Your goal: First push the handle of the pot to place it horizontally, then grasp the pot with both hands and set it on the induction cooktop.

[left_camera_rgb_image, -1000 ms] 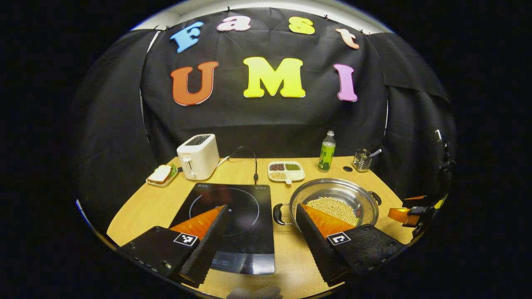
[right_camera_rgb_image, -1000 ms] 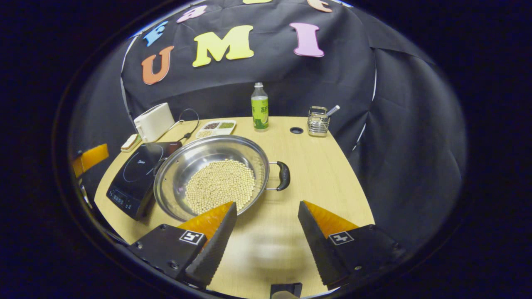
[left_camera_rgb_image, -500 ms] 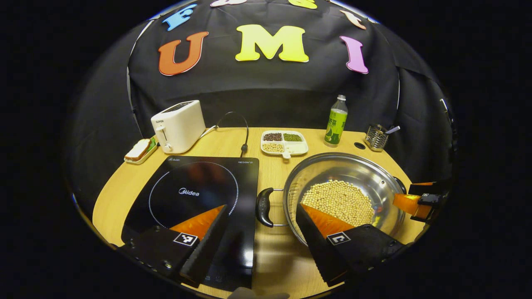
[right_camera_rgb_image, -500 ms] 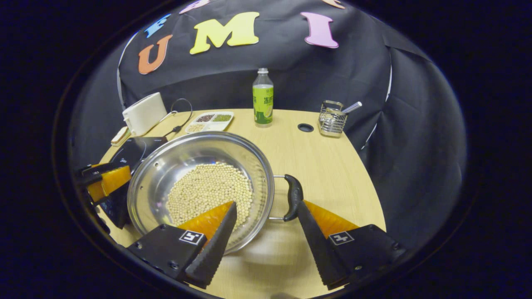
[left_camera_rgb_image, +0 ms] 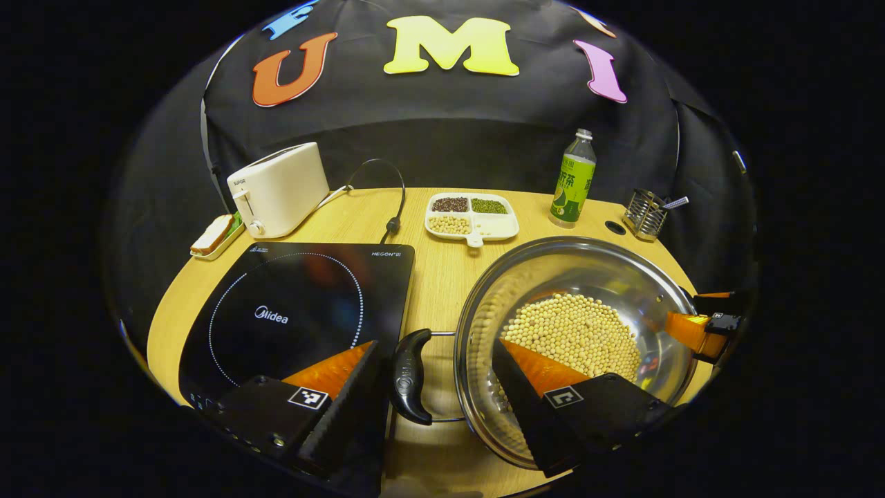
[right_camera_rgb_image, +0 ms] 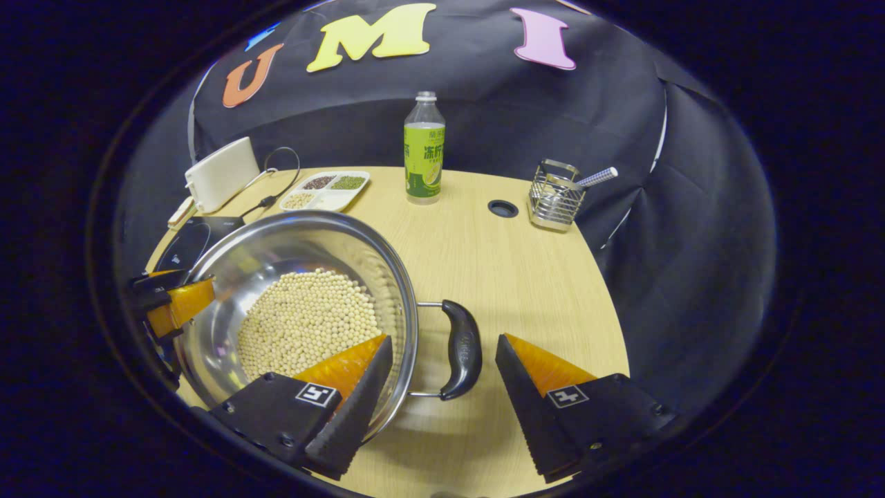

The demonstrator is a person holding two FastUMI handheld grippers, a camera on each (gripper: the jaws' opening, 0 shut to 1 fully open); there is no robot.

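Both tongs are released: settle the left gripper (left_camera_rgb_image: 437, 377) and right gripper (right_camera_rgb_image: 444, 370) squarely around the pot (left_camera_rgb_image: 574, 332) handles, then clench together.

The left gripper (left_camera_rgb_image: 434, 377) sits low in the left gripper view, fingers spread wide apart. The right gripper (right_camera_rgb_image: 442, 373) sits low in the right gripper view, likewise spread, its orange-backed fingers (right_camera_rgb_image: 546, 366) pointing up-frame.
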